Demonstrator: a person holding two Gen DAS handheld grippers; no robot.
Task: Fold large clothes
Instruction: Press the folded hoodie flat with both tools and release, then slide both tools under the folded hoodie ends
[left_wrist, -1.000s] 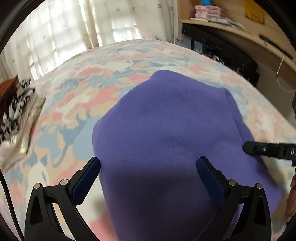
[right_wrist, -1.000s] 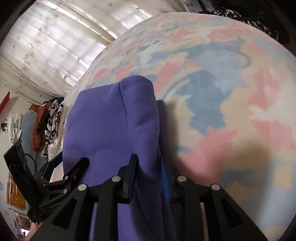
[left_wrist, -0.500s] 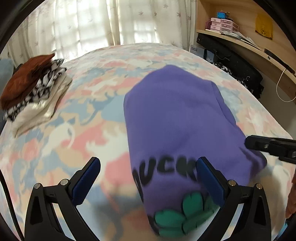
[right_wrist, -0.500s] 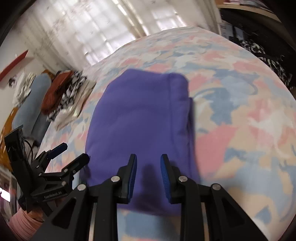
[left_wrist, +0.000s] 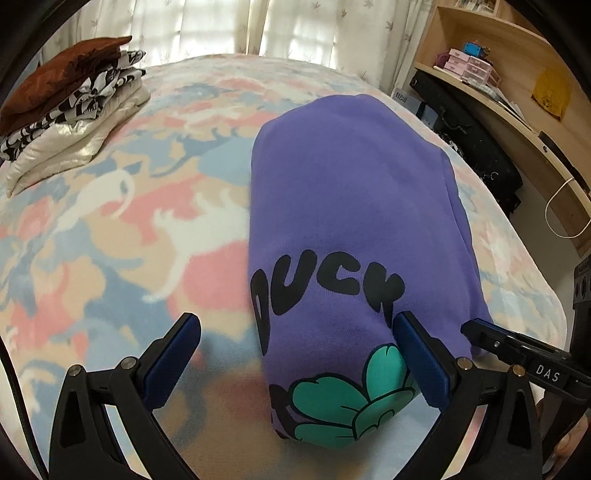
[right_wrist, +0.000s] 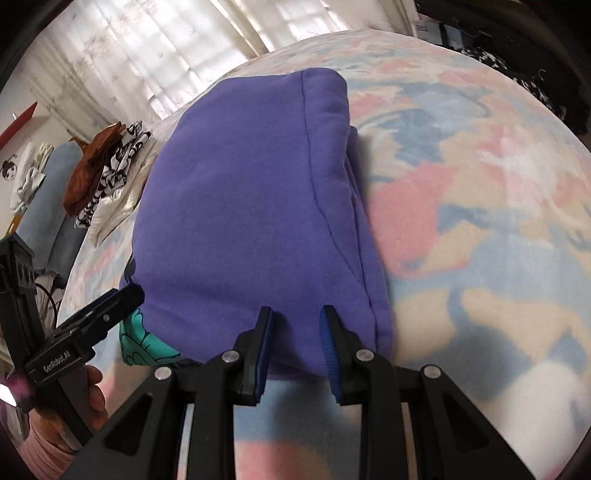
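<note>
a bedroom in a home. shown by a bed spread with a pastel fleece blanket (left_wrist: 110, 229) in pink, blue and beige, a stack of folded clothes (left_wrist: 70, 110) at its far corner, sheer patterned curtains (left_wrist: 207, 26) over a bright window, and a curved wooden shelf (left_wrist: 517, 107) along the wall holding small pink drawer boxes (left_wrist: 465, 64) and papers. also a folded purple sweatshirt (left_wrist: 351, 206) lying on the blanket, and white soft items (right_wrist: 29, 177) piled beside the bed.
</note>
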